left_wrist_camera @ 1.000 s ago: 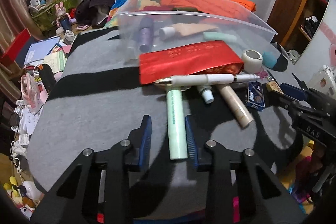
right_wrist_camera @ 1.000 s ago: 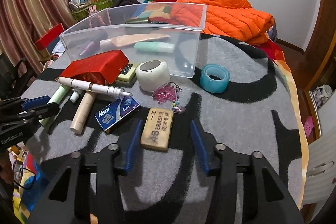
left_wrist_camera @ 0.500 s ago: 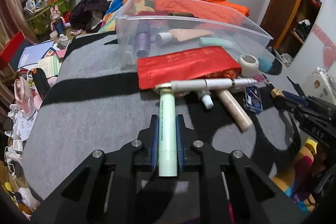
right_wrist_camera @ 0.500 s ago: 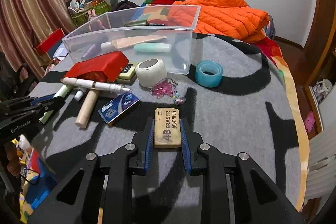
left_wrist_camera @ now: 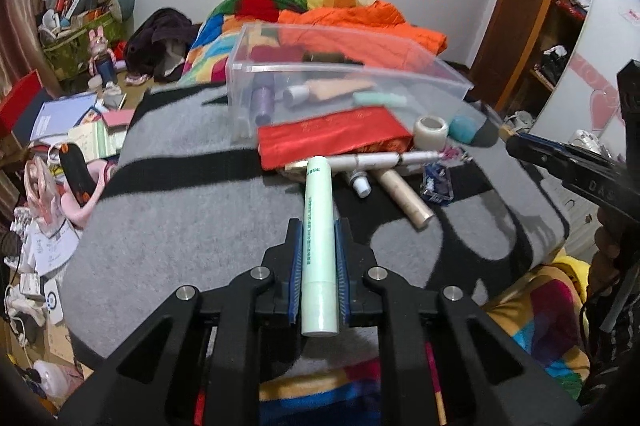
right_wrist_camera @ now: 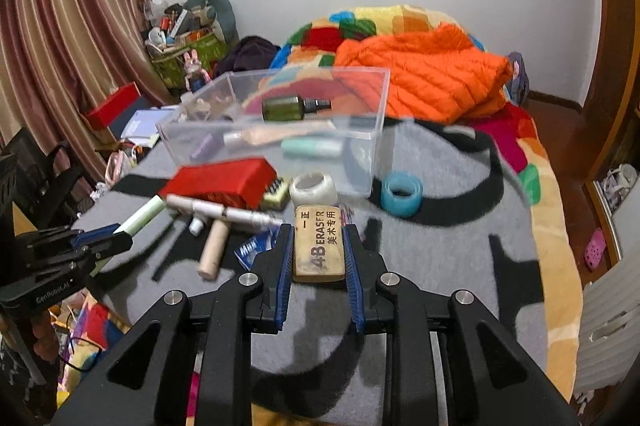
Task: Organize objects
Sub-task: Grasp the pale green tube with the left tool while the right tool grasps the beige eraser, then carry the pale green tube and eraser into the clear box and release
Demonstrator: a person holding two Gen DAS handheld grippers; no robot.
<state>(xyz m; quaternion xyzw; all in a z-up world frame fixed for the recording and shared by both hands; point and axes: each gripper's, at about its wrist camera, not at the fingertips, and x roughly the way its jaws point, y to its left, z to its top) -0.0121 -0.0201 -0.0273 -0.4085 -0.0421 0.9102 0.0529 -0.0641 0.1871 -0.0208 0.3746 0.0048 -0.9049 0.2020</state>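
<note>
My left gripper (left_wrist_camera: 318,238) is shut on a pale green tube (left_wrist_camera: 319,242) and holds it lifted above the grey blanket; both show in the right wrist view, the tube (right_wrist_camera: 138,218) at the left. My right gripper (right_wrist_camera: 318,238) is shut on a tan 4B eraser (right_wrist_camera: 319,244), also lifted. The clear plastic bin (left_wrist_camera: 344,88) stands behind the clutter, holding a purple tube, a beige tube, a mint tube and a dark green bottle (right_wrist_camera: 294,107). A red pouch (left_wrist_camera: 334,136), a white pen (left_wrist_camera: 372,159) and a beige tube (left_wrist_camera: 406,198) lie in front of the bin.
A white tape roll (right_wrist_camera: 314,188), a teal tape roll (right_wrist_camera: 401,194) and a blue box (left_wrist_camera: 436,184) lie near the bin. An orange jacket (right_wrist_camera: 424,82) lies on the bed behind. Floor clutter (left_wrist_camera: 60,146) sits left of the blanket's edge.
Both grippers closed on their objects, the left on the green tube and the right on the eraser, then lifted them off the blanket. The views now sit higher.
</note>
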